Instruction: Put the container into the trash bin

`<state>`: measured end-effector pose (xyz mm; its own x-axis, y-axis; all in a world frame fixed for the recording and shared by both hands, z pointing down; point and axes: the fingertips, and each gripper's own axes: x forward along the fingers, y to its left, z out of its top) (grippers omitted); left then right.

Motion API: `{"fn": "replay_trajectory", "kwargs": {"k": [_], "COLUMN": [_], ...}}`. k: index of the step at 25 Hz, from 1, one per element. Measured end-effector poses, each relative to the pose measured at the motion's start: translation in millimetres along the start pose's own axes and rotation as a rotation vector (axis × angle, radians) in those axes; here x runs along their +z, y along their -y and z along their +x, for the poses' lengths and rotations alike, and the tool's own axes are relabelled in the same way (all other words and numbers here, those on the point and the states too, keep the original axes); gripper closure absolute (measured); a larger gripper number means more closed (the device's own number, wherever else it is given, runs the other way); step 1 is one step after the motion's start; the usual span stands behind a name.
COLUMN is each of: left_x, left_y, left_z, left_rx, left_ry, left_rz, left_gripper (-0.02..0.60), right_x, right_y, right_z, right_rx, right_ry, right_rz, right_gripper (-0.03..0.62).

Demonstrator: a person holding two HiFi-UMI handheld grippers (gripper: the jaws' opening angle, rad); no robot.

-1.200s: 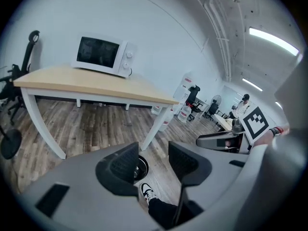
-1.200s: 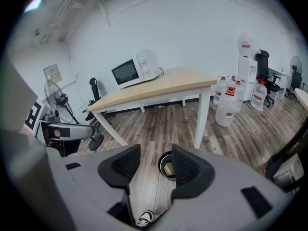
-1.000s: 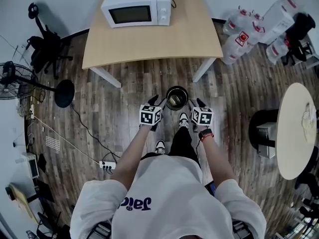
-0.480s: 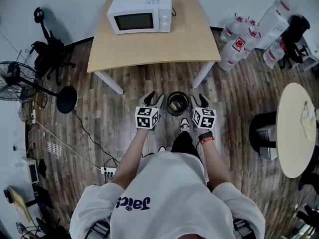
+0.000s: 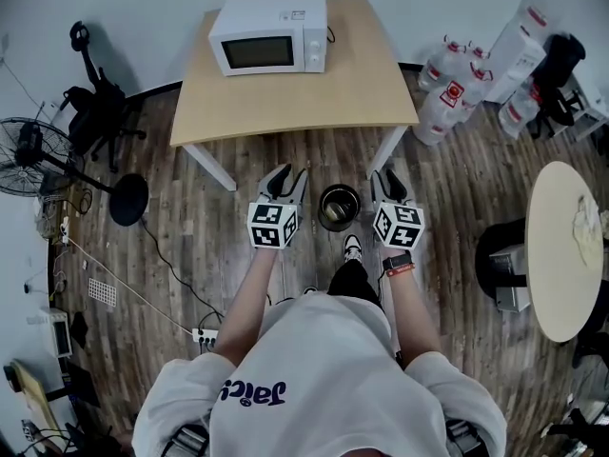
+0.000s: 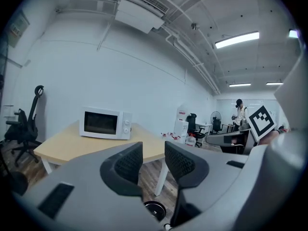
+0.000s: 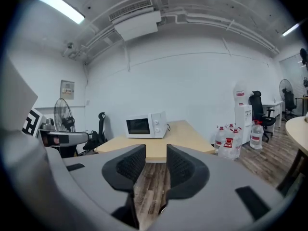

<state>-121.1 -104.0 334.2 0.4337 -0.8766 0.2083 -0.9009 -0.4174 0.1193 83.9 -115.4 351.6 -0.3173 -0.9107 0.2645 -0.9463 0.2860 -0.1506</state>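
A round black trash bin [image 5: 339,208] stands on the wood floor in front of the person's feet, and something pale lies inside it. My left gripper [image 5: 285,177] hangs to the left of the bin and my right gripper [image 5: 388,181] to its right, both raised above it and pointing toward the table. In the left gripper view the jaws of the left gripper [image 6: 153,160] are closing with a narrow gap and nothing between them; the bin's rim [image 6: 155,210] shows below. The right gripper [image 7: 156,165] is closing too, with nothing between its pads.
A pale wooden table [image 5: 295,84] with a white microwave [image 5: 269,34] stands just beyond the bin. Water bottles [image 5: 457,84] are stacked at the right, a round table [image 5: 561,246] further right, and a fan [image 5: 29,150] and office chair [image 5: 95,103] at the left.
Both grippers have risen from beside the bin's rim and come nearer the camera. Their jaws have narrowed. The bin has stayed on the floor.
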Motion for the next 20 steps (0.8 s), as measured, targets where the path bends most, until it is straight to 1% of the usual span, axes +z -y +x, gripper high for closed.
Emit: {"fn": "replay_trajectory", "kwargs": {"k": [4, 8, 10, 15, 20], "left_x": [26, 40, 45, 55, 58], "left_y": [4, 8, 10, 12, 16], "left_z": [-7, -11, -13, -17, -18], "left_rx": [0.003, 0.001, -0.003, -0.005, -0.009], "left_ry": [0.047, 0.072, 0.079, 0.098, 0.102], "left_rz": [0.017, 0.032, 0.034, 0.044, 0.062], "left_gripper": [0.442, 0.47, 0.49, 0.511, 0.534], "right_x": [22, 40, 49, 64, 67], "right_y": [-6, -12, -14, -17, -18], "right_z": [-8, -15, -18, -26, -30], "right_rx": [0.012, 0.023, 0.025, 0.025, 0.022], "right_ry": [0.039, 0.078, 0.095, 0.127, 0.14], "right_rz": [-0.006, -0.01, -0.015, -0.013, -0.006], "right_gripper": [0.472, 0.497, 0.512, 0.544, 0.572]}}
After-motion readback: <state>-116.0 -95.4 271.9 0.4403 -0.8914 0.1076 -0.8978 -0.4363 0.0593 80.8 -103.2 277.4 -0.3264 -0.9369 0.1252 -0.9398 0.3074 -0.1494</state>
